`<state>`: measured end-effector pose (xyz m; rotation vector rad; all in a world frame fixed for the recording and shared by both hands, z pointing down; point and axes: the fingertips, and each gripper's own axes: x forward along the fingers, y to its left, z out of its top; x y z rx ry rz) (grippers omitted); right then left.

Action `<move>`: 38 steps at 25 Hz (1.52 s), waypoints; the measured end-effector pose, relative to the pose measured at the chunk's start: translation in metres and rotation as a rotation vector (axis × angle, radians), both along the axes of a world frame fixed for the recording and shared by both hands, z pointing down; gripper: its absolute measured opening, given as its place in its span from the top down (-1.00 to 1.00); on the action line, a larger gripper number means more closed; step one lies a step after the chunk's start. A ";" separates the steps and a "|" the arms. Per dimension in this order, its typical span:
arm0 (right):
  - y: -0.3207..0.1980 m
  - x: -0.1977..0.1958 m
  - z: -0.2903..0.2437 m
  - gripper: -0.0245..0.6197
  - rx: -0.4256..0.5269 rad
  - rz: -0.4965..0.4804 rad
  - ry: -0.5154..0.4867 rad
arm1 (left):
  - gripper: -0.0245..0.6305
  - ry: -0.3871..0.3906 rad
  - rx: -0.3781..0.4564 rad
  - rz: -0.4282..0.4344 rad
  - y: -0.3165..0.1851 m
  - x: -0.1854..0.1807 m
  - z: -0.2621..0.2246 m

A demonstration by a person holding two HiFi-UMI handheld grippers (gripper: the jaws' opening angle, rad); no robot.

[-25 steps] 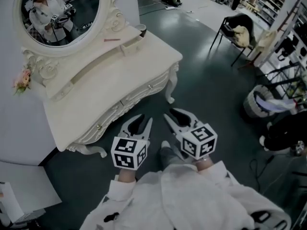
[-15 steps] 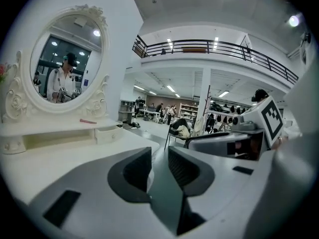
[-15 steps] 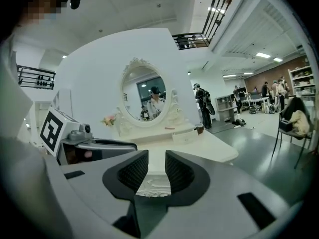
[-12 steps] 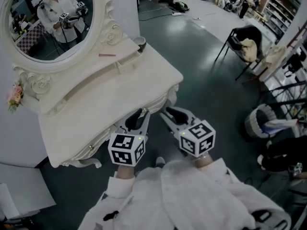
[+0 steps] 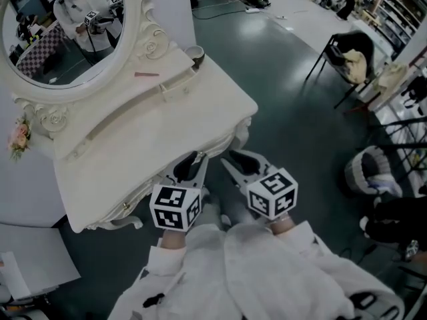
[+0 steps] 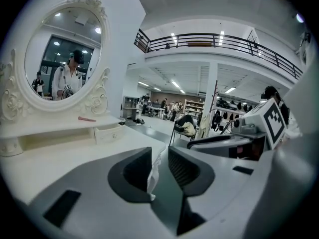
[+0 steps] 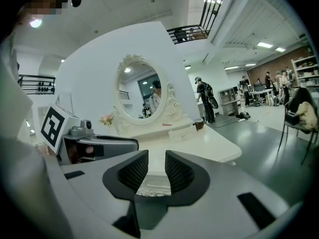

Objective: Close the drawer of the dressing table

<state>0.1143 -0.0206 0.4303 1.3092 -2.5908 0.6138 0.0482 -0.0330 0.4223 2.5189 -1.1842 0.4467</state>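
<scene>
White dressing table point(image 5: 153, 135) | left gripper point(image 5: 194, 160), right gripper point(image 5: 233, 159) side by side at its near edge | both jaws slightly spread, empty

White dressing table point(image 5: 153, 132) w/ pink stick point(image 5: 147, 75) & bowl point(image 5: 194, 53) on top

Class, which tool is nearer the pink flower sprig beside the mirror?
Left. The left tool lies right of the pink flower sprig; the right tool lies farther right still.

Small white knobbed drawer point(image 5: 179, 85), pulled partly out, on the ornate white dressing table point(image 5: 167, 125) top
</scene>
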 end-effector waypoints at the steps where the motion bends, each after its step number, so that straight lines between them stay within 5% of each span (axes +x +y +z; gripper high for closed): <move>1: 0.000 0.001 0.003 0.61 -0.005 0.003 0.000 | 0.64 -0.001 -0.005 0.002 -0.001 0.000 0.003; 15: -0.066 0.012 0.014 0.61 -0.022 0.053 -0.015 | 0.64 0.004 -0.013 0.036 -0.072 0.006 0.009; 28: -0.209 -0.031 -0.007 0.61 0.012 0.008 0.013 | 0.64 0.025 0.024 0.010 -0.215 -0.030 -0.012; 38: -0.265 -0.075 0.002 0.61 -0.007 -0.063 0.057 | 0.64 0.060 -0.003 -0.025 -0.264 -0.063 0.001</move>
